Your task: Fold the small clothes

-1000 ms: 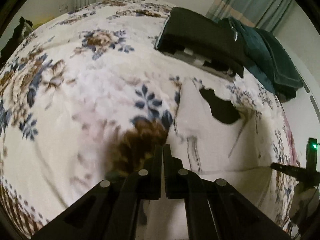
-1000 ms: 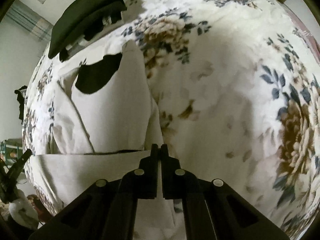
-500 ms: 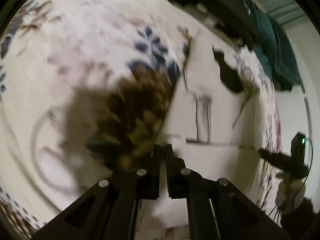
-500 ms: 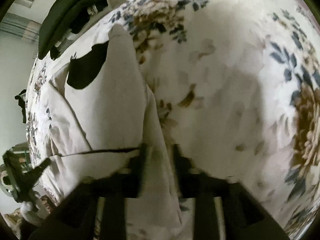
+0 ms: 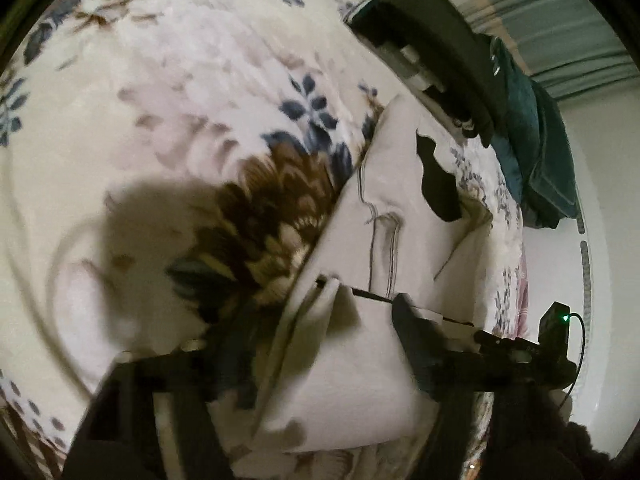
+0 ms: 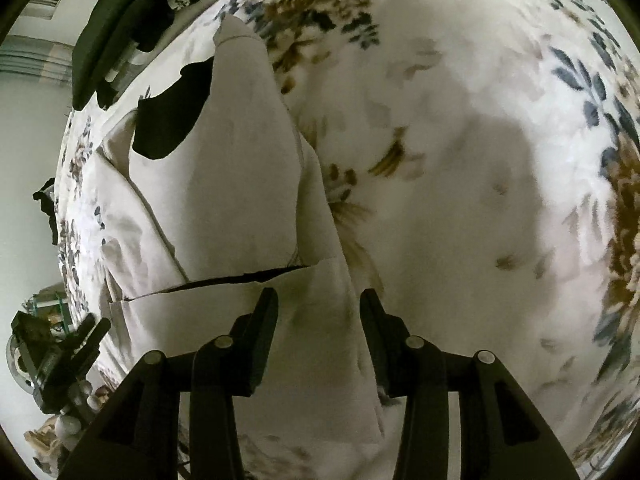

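A small beige garment (image 5: 384, 216) with a black patch (image 5: 438, 184) lies on the floral bedspread (image 5: 168, 128), its near end folded over itself. In the right wrist view the garment (image 6: 224, 184) fills the left centre. My left gripper (image 5: 320, 332) is open, its fingers blurred, straddling the folded near corner. My right gripper (image 6: 318, 312) is open, fingers wide apart over the folded flap's right edge. Neither holds the cloth.
A black folded item (image 5: 432, 44) and dark teal clothing (image 5: 536, 136) lie at the far side of the bed. The right gripper's body (image 5: 516, 356) shows at lower right in the left wrist view. Curtains (image 5: 560, 40) hang beyond.
Both grippers went from shut to open, letting go of the folded flap. The flap now rests on the garment. Both grippers dropped closer to the bed.
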The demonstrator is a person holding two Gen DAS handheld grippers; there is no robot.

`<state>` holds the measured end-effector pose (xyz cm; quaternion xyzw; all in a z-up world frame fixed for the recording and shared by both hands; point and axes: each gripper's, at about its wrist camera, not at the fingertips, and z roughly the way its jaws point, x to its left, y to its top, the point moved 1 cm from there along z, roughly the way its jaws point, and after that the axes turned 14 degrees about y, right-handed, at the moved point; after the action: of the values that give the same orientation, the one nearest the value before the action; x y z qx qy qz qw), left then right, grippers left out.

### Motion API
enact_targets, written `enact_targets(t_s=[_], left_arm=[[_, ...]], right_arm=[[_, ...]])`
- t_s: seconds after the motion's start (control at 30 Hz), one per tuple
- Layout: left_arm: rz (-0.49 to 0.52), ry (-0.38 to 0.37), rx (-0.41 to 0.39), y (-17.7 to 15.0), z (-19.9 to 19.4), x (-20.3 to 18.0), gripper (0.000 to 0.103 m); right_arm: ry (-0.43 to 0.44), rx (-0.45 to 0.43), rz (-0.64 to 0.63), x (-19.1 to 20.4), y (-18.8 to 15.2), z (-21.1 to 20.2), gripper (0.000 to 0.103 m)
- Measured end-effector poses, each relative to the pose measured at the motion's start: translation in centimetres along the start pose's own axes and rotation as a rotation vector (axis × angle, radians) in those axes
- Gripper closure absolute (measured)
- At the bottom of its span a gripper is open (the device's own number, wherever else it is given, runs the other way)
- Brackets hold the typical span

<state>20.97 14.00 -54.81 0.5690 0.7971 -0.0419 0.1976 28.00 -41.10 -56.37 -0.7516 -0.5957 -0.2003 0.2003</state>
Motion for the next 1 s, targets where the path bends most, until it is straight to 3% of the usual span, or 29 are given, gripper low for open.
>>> enact_targets(t_s=[0.17,0.27,0.3,0.33,0.37,0.4,0.5,0.6,0.8,1.0], left_arm=[[0.151,0.182,-0.026,0.0,1.4,-1.8,0.033],[0.238,0.214,-0.074,-0.3,1.6,-3.4,0.035],[0.261,0.211,-0.086,-0.4,1.6,-3.8,0.050],[0.301,0.218,-0.098,-0.5,1.8,-4.6,0.080],[0.333,0.239,-0.092,-0.6,2.1,-5.1,0.094],[0.357,0.254,-0.086,-0.7,2.5,-5.5,0.100],[0.398,0.256,-0.119,-1.1,2.3,-6.0,0.101],[0.389,0.267,-0.160,-1.0,1.2,-5.6,0.102],[0.280,0.247,-0.238,0.4,-1.9,-3.8,0.102],[0.260,0.228,-0.242,2.4,-1.3,-3.9,0.102]], right_arm=[[-0.003,0.006,-0.002,0.0,0.2,0.3,0.058],[-0.022,0.012,-0.024,0.3,-0.1,0.8,0.058],[-0.029,0.012,-0.036,0.5,-0.2,0.9,0.058],[-0.039,0.013,-0.051,0.6,-0.4,1.1,0.058],[-0.041,0.011,-0.058,0.7,-0.4,1.1,0.059],[-0.041,0.003,-0.066,0.9,-0.6,1.1,0.060],[-0.070,-0.014,-0.094,1.3,-0.9,1.1,0.093],[-0.081,-0.057,-0.122,1.8,-1.0,0.2,0.098],[-0.080,-0.135,-0.159,3.0,-0.8,-1.9,0.099],[-0.087,-0.181,-0.161,3.8,0.4,-2.8,0.100]])
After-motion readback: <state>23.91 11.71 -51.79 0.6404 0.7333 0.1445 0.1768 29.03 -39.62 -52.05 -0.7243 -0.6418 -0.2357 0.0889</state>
